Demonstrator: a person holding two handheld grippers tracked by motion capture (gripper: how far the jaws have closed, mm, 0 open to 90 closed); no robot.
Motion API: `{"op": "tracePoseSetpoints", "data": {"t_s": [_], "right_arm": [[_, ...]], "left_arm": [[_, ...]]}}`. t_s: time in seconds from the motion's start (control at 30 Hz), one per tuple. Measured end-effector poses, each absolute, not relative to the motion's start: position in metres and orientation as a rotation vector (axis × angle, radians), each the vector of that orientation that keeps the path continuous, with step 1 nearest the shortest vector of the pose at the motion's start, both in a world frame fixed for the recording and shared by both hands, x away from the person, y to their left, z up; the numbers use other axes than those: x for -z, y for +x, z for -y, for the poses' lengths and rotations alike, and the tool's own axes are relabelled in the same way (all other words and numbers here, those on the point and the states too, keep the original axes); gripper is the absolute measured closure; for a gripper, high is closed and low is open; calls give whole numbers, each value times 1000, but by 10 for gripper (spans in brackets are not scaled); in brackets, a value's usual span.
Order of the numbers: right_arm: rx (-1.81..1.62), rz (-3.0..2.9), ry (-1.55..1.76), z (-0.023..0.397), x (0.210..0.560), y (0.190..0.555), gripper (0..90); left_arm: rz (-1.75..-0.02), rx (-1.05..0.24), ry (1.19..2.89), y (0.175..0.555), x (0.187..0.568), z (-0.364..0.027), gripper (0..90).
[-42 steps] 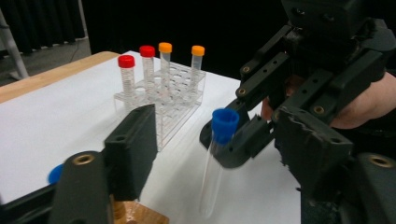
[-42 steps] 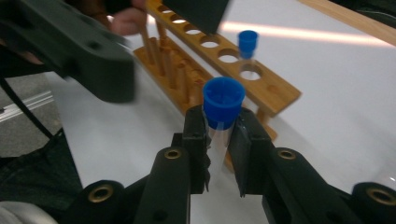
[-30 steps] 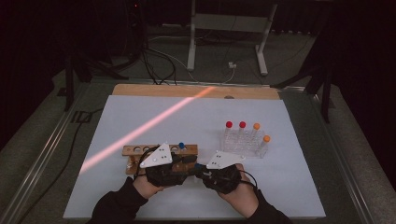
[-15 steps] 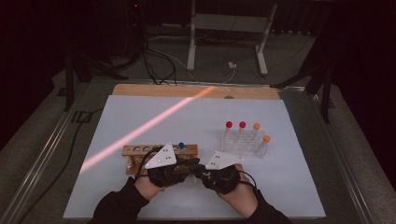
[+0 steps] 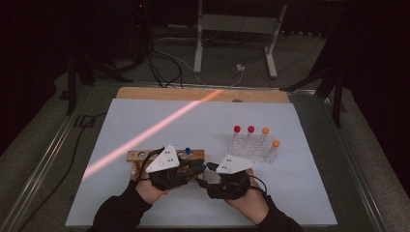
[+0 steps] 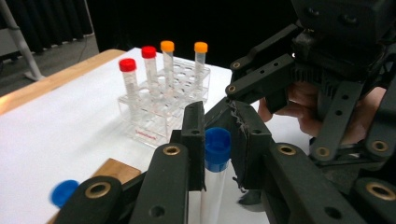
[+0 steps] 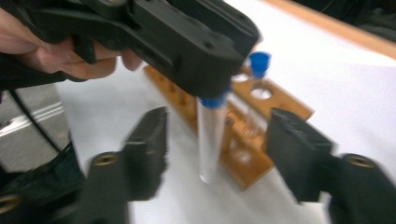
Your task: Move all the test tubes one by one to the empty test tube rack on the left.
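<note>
Dark floor and cables ring the white surface (image 5: 145,121), where a clear plastic rack (image 6: 163,107) of red- and orange-capped tubes stands near a wooden rack (image 7: 252,154). The left claw (image 6: 219,144) is clamped on a blue-capped clear tube (image 6: 215,163) held upright just beside the wooden rack, while the right claw (image 7: 215,149) gapes around its lower body. Judging by this, a handover is in hand, calling next for the right claw to close before the left lets go.

Both grippers are black linkage frames. The left gripper (image 5: 196,166) and right gripper (image 5: 205,180) each carry a pale three-cornered plate with small dark dots. Brass-coloured pivot bushings stud the jaw arms. The person wears dark sleeves (image 5: 116,212).
</note>
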State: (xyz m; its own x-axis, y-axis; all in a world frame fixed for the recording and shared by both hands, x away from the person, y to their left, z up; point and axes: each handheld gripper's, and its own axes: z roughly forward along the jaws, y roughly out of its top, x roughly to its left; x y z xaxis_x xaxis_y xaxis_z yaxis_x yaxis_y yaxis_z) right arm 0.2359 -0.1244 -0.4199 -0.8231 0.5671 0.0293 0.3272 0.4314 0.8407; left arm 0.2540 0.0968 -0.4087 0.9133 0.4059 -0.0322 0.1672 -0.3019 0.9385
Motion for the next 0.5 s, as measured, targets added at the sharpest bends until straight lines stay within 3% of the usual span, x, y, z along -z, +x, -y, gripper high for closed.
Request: {"op": "tracePoseSetpoints", "data": {"t_s": [0.23, 0.5], "right_arm": [[-1419, -2346, 781, 133, 413, 237, 152], [-1452, -2327, 764, 138, 410, 238, 44]], "left_arm": [[-450, -314, 1860, 258, 391, -114, 778], [-486, -396, 1822, 264, 376, -132, 778]]}}
